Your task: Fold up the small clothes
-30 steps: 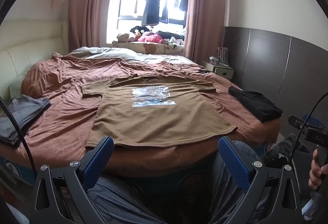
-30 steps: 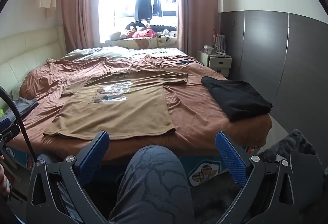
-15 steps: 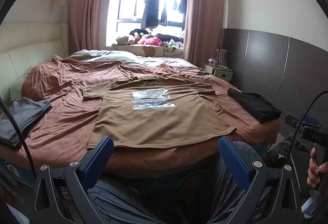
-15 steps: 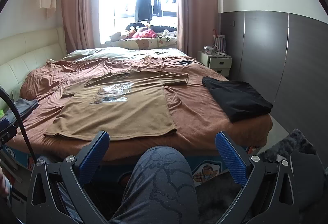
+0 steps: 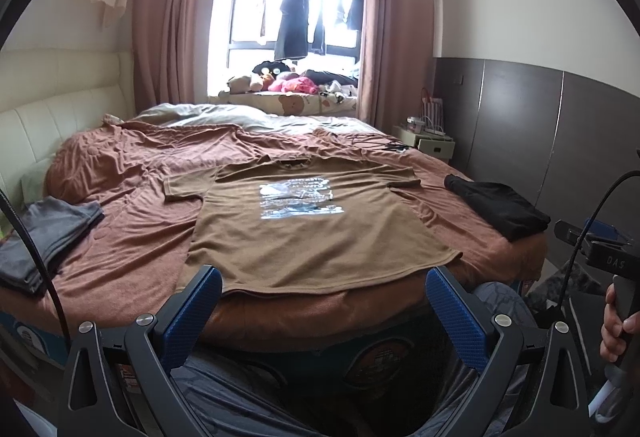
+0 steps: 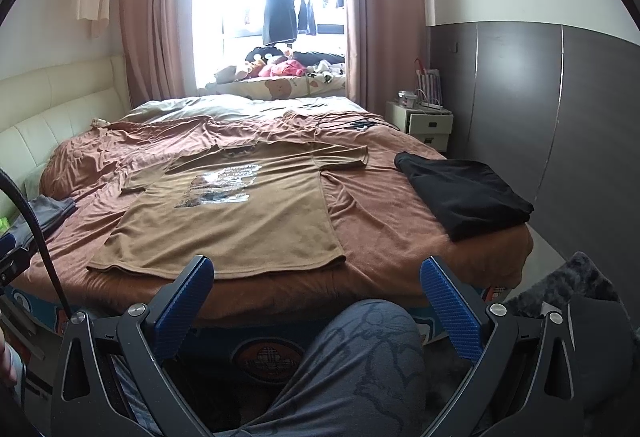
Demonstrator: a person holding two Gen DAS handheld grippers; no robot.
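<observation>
**One shirt spread out and not yet folded**

Rust-brown bed (image 5: 120,237) fills the room. On it a tan T-shirt (image 5: 312,237) lies flat, unfolded, between a folded grey garment (image 5: 44,233) and a folded black garment (image 6: 464,193). Left gripper (image 5: 320,301) and right gripper (image 6: 316,293) gape wide, empty, short of the hem.

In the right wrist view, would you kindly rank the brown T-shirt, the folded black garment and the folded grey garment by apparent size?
1. Brown T-shirt, spread flat, clearly largest.
2. Folded black garment.
3. Folded grey garment, smallest as seen, but it sits partly hidden at the frame's left edge, so its true rank against the black one is unsure.
</observation>
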